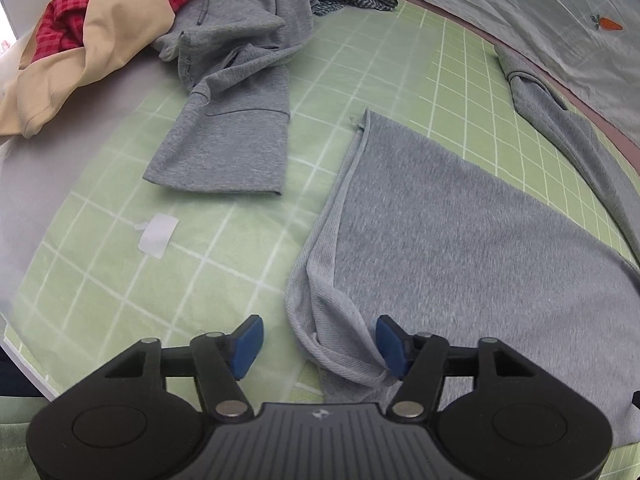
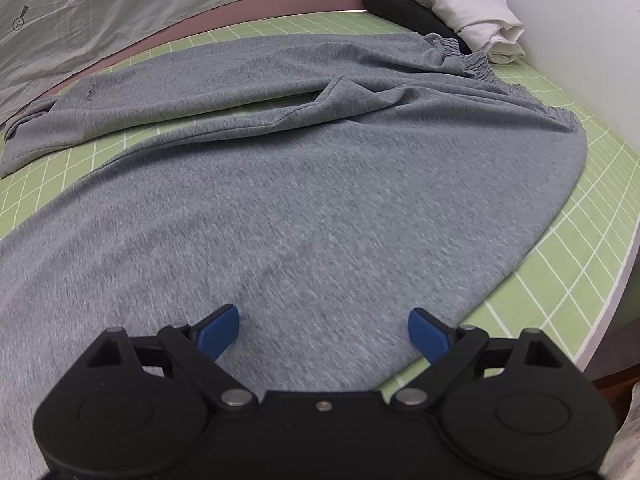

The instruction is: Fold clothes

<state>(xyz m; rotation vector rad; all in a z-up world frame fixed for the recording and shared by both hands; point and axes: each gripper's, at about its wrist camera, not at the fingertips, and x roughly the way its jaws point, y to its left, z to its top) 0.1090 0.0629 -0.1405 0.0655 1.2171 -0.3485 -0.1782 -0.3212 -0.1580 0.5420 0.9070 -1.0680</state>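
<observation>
The grey trousers (image 2: 320, 200) lie spread on the green checked sheet (image 1: 100, 280), both legs still apart, so folding has barely begun. The left gripper (image 1: 318, 346) stands open over the near leg's hem, with a curled edge between its pads, perhaps touching one. The right gripper (image 2: 324, 332) hangs wide open above the trousers. Beyond the hem waits a heap of unfolded clothes (image 1: 120, 32).
</observation>
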